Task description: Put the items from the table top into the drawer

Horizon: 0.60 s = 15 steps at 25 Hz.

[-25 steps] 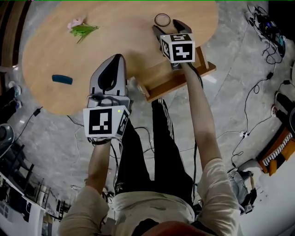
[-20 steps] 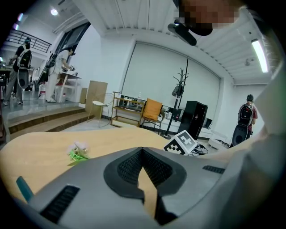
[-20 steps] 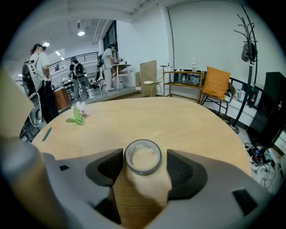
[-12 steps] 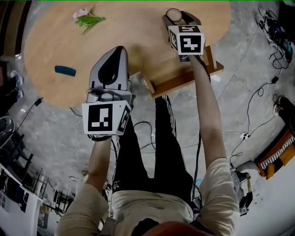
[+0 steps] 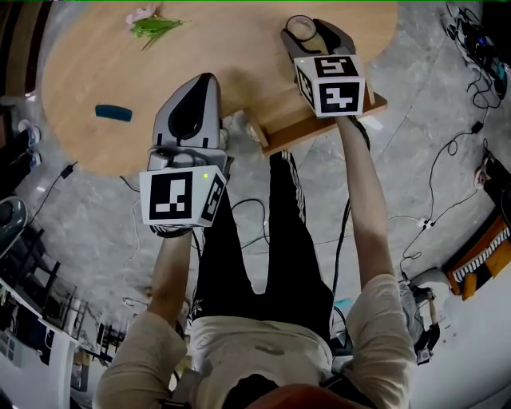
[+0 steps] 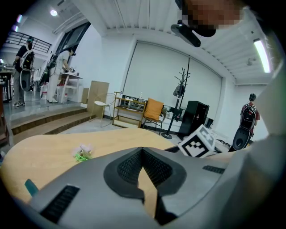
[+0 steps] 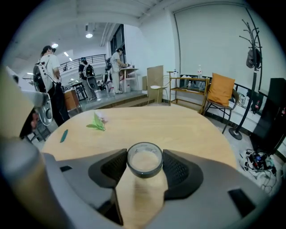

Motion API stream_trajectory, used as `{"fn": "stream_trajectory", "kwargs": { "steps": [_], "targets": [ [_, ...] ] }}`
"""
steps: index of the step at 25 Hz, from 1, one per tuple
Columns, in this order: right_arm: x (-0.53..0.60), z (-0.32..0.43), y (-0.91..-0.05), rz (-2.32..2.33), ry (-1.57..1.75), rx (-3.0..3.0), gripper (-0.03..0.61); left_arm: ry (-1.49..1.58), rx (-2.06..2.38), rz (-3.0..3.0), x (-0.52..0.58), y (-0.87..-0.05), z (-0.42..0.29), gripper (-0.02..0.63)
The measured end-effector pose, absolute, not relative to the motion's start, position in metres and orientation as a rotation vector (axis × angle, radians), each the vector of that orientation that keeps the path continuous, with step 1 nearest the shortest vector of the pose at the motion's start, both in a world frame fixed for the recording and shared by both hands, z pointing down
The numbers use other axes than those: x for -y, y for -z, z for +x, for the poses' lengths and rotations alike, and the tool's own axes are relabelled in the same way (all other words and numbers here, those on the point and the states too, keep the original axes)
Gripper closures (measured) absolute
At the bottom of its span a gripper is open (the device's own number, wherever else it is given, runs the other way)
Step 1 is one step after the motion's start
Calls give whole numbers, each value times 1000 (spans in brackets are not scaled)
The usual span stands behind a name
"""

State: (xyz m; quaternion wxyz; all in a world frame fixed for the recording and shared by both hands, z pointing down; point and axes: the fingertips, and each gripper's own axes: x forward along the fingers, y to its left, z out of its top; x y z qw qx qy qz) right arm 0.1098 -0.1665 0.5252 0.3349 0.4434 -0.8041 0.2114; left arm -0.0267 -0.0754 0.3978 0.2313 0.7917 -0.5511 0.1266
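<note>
A clear ring with a dark rim [image 5: 301,26] [image 7: 144,159] sits between the pads of my right gripper [image 5: 304,30] [image 7: 144,162]. Its jaws have just been closing and now press on the ring, holding it a little above the round wooden table [image 5: 239,48]. The open wooden drawer [image 5: 319,132] sticks out under the table's near edge, below the right gripper's marker cube. My left gripper [image 5: 203,81] [image 6: 143,150] hovers over the near table edge, shut with nothing in it. A green and pink flower sprig [image 5: 152,22] [image 7: 98,123] and a small teal piece [image 5: 113,113] [image 7: 64,135] lie to the left.
The person's legs stand just in front of the drawer. Cables [image 5: 447,160] run over the grey floor at the right. Across the room are a chair with an orange cushion [image 7: 222,91], a coat stand [image 7: 252,58] and several people [image 7: 49,76].
The right gripper's jaws have closed onto the ring and raised it off the table. The left gripper has stayed put.
</note>
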Motion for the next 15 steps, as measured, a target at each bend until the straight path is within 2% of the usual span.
{"fn": "stream_trajectory", "kwargs": {
  "steps": [7,15],
  "targets": [
    [68,97,-420,1200,-549,2202,319,-373,1535,2187,73,-375,-35,606],
    [7,99,-409,1214,-715,2164,319,-394,1533,2181,66,-372,-42,606]
  ]
}}
